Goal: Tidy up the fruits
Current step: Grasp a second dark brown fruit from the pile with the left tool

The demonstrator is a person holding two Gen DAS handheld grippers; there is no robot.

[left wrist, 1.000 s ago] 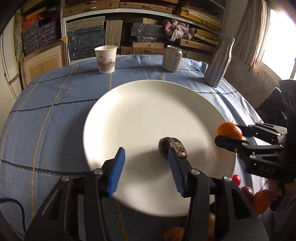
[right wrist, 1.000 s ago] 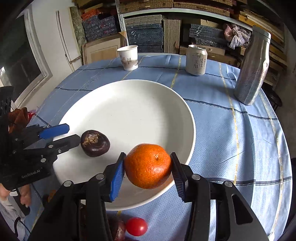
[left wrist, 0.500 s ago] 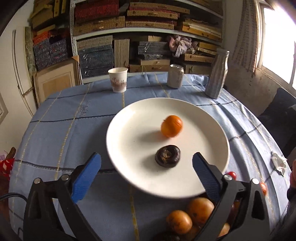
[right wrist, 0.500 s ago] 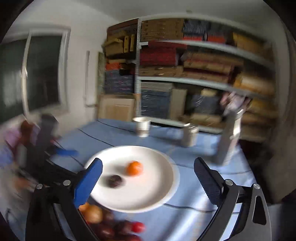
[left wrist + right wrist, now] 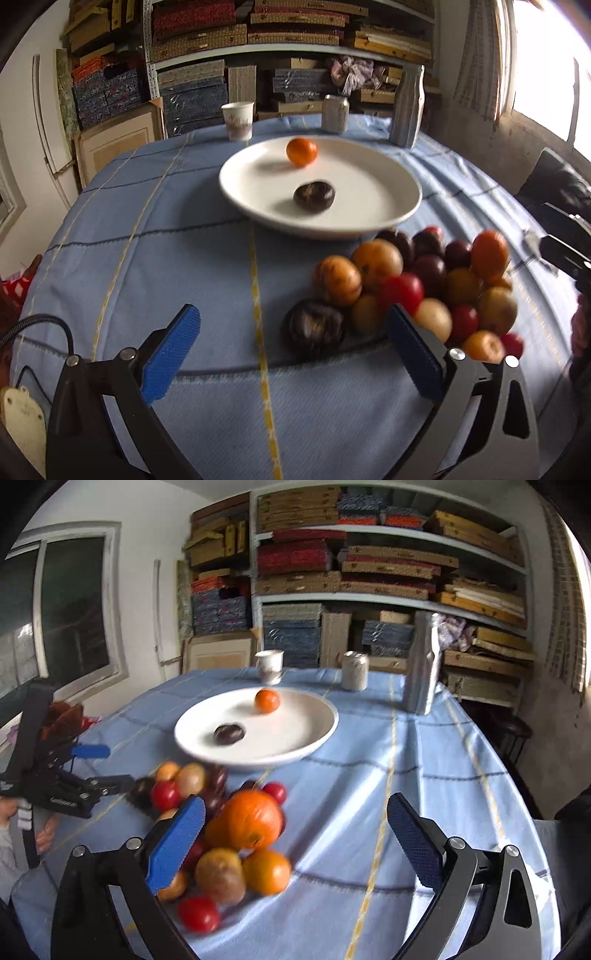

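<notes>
A white plate on the blue tablecloth holds an orange and a dark purple fruit. A pile of mixed fruits lies in front of the plate: orange, red, yellow and dark ones. My left gripper is open and empty, just before the pile's left side. My right gripper is open and empty above the pile's right side, with a big orange by its left finger.
A paper cup, a can and a silver bottle stand at the table's far edge. Shelves of boxes are behind. The right gripper's body shows at the right edge of the left wrist view.
The right gripper let go of the orange onto the plate and opened. Both grippers pulled back from the plate and now hover wide open by the fruit pile.
</notes>
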